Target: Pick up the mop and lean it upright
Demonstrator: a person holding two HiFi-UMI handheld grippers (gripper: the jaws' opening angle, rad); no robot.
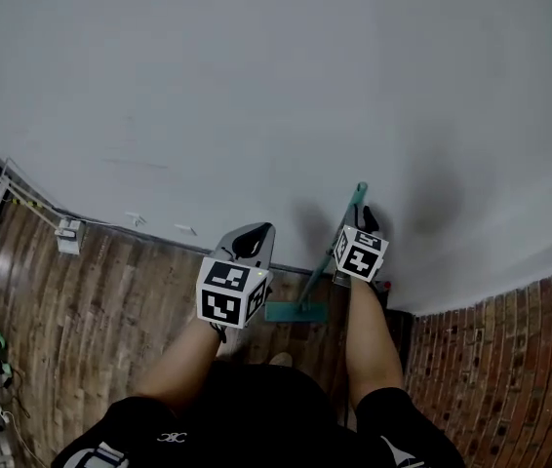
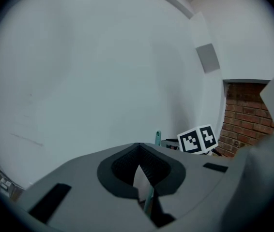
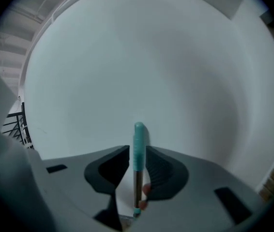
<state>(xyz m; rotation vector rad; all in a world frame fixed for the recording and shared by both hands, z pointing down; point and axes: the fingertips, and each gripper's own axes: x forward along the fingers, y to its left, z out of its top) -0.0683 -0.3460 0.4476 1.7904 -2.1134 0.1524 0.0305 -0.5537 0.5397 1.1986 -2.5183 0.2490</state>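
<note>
Head view looks steeply down; gripper views face wall, sharing mop.

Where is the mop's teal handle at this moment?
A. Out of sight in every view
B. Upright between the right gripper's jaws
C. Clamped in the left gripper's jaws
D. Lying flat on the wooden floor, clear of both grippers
B: in the right gripper view the slim teal mop handle stands upright between the jaws of the right gripper, which are apart with a gap on either side of it.
</note>
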